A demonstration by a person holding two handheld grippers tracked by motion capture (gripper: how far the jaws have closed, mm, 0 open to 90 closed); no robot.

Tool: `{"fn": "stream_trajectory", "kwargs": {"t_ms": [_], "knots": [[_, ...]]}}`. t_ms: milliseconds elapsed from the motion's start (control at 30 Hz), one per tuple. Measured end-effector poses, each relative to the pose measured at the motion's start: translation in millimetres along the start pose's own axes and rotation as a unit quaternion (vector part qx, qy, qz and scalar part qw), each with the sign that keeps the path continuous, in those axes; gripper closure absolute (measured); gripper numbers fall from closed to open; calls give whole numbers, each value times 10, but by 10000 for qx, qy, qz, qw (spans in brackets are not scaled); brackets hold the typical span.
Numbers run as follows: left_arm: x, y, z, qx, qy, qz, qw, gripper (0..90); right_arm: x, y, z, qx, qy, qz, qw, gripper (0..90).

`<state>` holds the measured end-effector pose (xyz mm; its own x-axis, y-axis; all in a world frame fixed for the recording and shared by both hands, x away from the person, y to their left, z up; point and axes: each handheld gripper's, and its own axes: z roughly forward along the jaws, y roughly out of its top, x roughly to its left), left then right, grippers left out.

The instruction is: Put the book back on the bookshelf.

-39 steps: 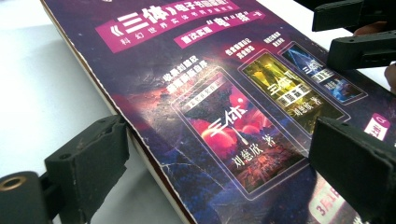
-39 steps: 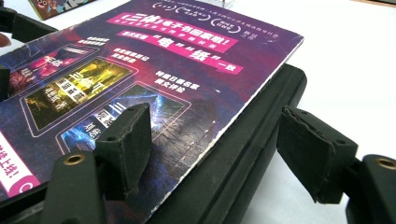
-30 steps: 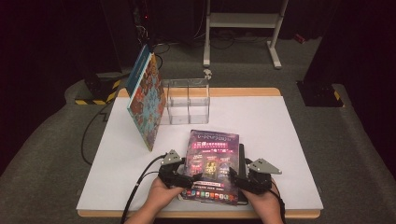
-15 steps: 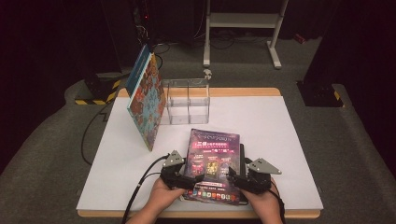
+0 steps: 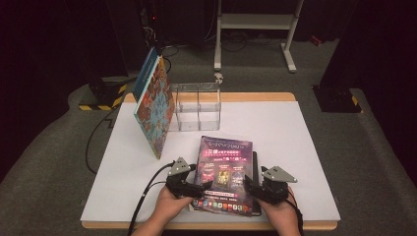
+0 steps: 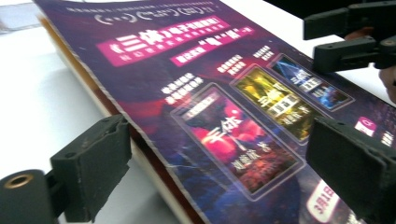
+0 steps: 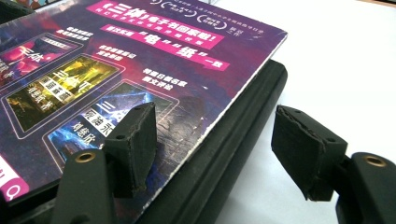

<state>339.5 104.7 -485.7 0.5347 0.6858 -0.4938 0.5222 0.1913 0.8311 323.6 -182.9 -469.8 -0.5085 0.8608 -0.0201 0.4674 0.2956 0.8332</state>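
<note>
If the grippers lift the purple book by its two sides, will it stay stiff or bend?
The purple book looks thick, so probably fairly stiff and rather heavy. Its thin cover juts past the pages with a worn edge, so it may flex or crease under the pads. The glossy surface could be somewhat slippery.

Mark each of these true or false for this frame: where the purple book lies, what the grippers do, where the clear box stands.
1. The purple book lies flat on the white table. True.
2. The right gripper has its jaws clamped shut on a pen. False: its jaws have just been closing but stand apart astride the book's black edge.
3. The clear box stands behind the purple book. True.
4. The colourful book lies flat beside the left gripper. False: it stands tilted against the clear box.
</note>
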Motion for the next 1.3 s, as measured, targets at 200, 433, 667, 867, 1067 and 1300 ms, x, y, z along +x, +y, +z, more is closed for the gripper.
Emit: {"fn": "stream_trajectory", "kwargs": {"t_ms": [200,433,667,867,1067,1300], "knots": [[41,-33,102,345,14,-340,9988,11,-6,-12,-4,-45,3,26,10000,311],[-22,-36,121,440,-175,-236,9986,13,5,-11,-9,-83,2,-12,10000,320],[-177,-28,136,434,-343,-8,9985,14,24,19,0,-193,111,120,9997,290],[-185,14,73,250,-456,-8,9986,24,68,27,56,-41,52,-4,10000,300],[-231,-20,148,359,-465,48,9983,12,-31,4,-2,0,-153,49,9999,305],[-368,14,170,367,-681,208,9968,21,-78,7,-53,27,-412,-30,9991,318]]}}
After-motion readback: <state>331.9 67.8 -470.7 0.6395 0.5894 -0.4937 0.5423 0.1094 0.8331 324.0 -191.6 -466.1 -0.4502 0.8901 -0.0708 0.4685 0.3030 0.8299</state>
